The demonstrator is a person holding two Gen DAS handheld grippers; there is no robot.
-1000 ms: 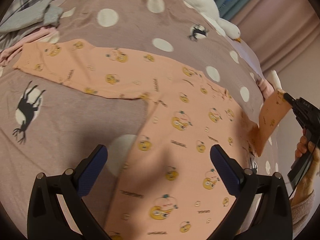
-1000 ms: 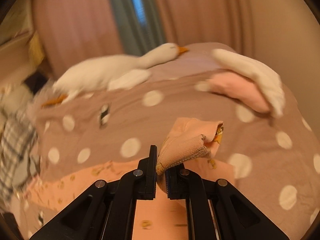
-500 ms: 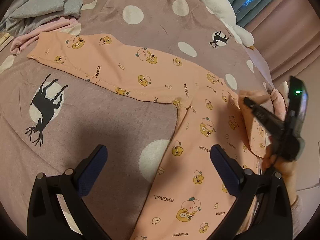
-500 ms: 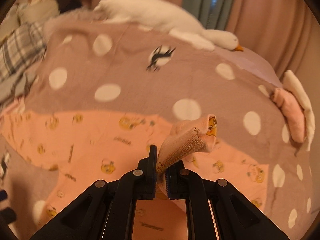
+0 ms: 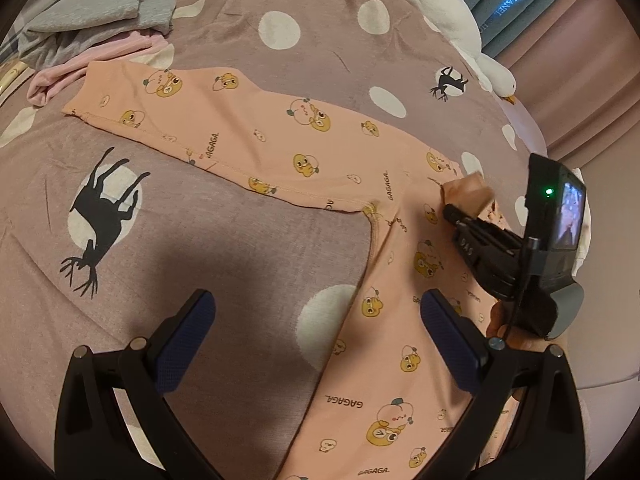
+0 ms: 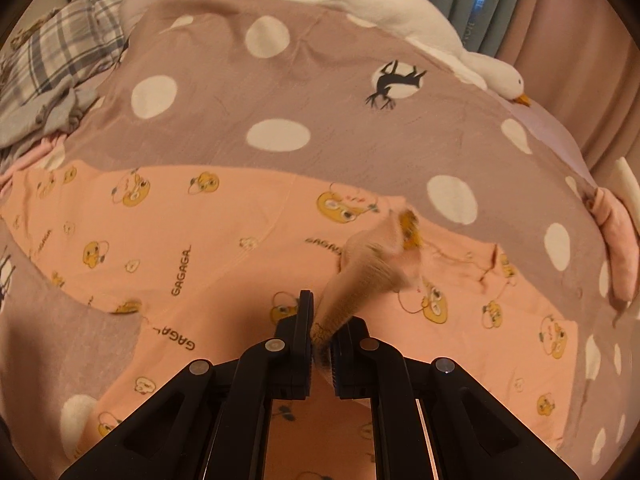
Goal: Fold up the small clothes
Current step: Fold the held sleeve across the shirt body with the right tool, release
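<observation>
Garment: one peach long-sleeved top (image 5: 304, 148) with cartoon prints lies flat on the bed (image 5: 224, 240), one sleeve stretched toward the far left, the body running toward the near edge.
Right tongs (image 6: 322, 340): pinched nearly closed on the ribbed cuff (image 6: 360, 284) of the other sleeve, holding it just above the chest of the top.
Left tongs (image 5: 316, 340): spread wide and empty, hovering above the bedspread and the lower body of the top.
Step in hand: by my reading, folding the held sleeve in across the body.
Doing it well: lay the cuff down flat over the chest, keep the fold line along the side seam, and release only once the fabric rests without a twist; the left tongs could pin the body so it does not drag.
Count: one peach top, two tongs, one white goose plush (image 6: 400, 12), one small pink item (image 6: 616, 232) at the right edge, and a pile of grey, pink and plaid clothes (image 5: 88, 20) at the far left.
</observation>
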